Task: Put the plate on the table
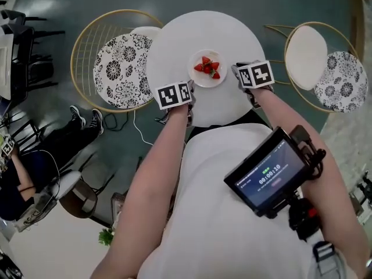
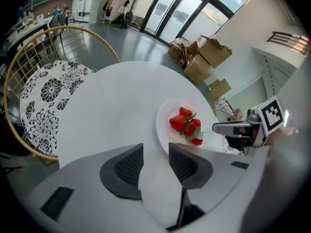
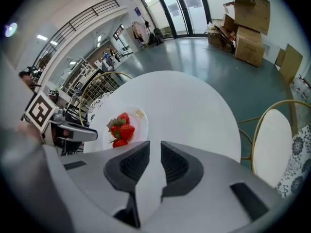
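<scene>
A small white plate (image 1: 207, 79) with several red strawberries (image 1: 208, 66) rests on the round white table (image 1: 174, 45), near its front half. My left gripper (image 1: 191, 88) sits just left of the plate, jaws open, with only tabletop between them. In the left gripper view the plate (image 2: 165, 125) lies just beyond the left gripper (image 2: 156, 155), its rim close to the right fingertip. My right gripper (image 1: 237, 72) is just right of the plate. The right gripper (image 3: 155, 155) shows a narrow gap between its pads with nothing in it, and the plate (image 3: 139, 125) is ahead to its left.
A gold wire chair with a black-and-white patterned cushion (image 1: 119, 68) stands left of the table, and another chair (image 1: 322, 63) is on the right. A person sits at the far left (image 1: 35, 156). A screen device (image 1: 270, 173) hangs at the wearer's chest. Cardboard boxes (image 2: 201, 57) stand beyond.
</scene>
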The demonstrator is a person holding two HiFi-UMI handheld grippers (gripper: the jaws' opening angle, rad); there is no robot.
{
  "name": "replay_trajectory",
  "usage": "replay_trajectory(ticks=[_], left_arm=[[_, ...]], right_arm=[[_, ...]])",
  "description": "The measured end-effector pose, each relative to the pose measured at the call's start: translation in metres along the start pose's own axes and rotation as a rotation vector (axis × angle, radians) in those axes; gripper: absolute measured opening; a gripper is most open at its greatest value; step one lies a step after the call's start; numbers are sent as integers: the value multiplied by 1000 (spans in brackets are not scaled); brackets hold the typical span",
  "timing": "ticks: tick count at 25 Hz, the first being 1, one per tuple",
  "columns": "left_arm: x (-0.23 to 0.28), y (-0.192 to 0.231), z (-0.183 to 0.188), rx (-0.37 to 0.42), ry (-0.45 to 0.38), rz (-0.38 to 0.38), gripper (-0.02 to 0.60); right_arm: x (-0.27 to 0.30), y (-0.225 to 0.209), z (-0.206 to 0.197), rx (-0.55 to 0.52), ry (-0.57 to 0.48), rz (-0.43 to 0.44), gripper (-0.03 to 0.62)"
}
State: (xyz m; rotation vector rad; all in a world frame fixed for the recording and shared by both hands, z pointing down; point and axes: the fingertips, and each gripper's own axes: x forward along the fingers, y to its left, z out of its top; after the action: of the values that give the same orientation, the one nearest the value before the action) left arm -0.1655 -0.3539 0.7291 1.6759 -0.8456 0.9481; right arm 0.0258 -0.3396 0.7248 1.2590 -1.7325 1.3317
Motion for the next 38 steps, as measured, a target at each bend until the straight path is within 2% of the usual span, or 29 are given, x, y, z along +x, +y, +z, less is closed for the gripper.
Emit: replay_trajectory(ticks=[3,5,8,12,16,20,21,22,27,29,38], left_arm=[[-4,5,-10,-72,-42,-58,143],[-12,-1,-15,-93,-77,-107,143],[-26,-17,-27,-60,-126,-146,143],[-40,-30,-53,32,-163,-148,141],[-61,-36,-65,7,-228,-172,141],[-80,-48,-72,-37,-315,-158,136],[-86,-52,-76,-47,-333,-148,107],[-91,-55,-80,-60,-352,-136,80],[-99,-82,-100,-140,-415,-107,18],[-100,-96,-107,-139,-435,-100,12],[-100,-171,-162,-101,-524,-115,6]], right_arm=[[-10,4,-1,-61,-36,-13,46],[-23,7,-5,-90,-60,-7,44],[-50,7,-13,-57,-93,28,44],[-70,13,-22,-3,-108,95,43],[-76,24,-21,-66,-89,118,43],[-86,23,-16,-112,-113,142,41],[-91,23,-20,-114,-115,161,41],[-96,26,-24,-114,-117,189,41],[-126,32,-33,-123,-161,339,40],[-137,33,-35,-147,-186,381,3],[-190,0,-95,-247,-253,453,3]])
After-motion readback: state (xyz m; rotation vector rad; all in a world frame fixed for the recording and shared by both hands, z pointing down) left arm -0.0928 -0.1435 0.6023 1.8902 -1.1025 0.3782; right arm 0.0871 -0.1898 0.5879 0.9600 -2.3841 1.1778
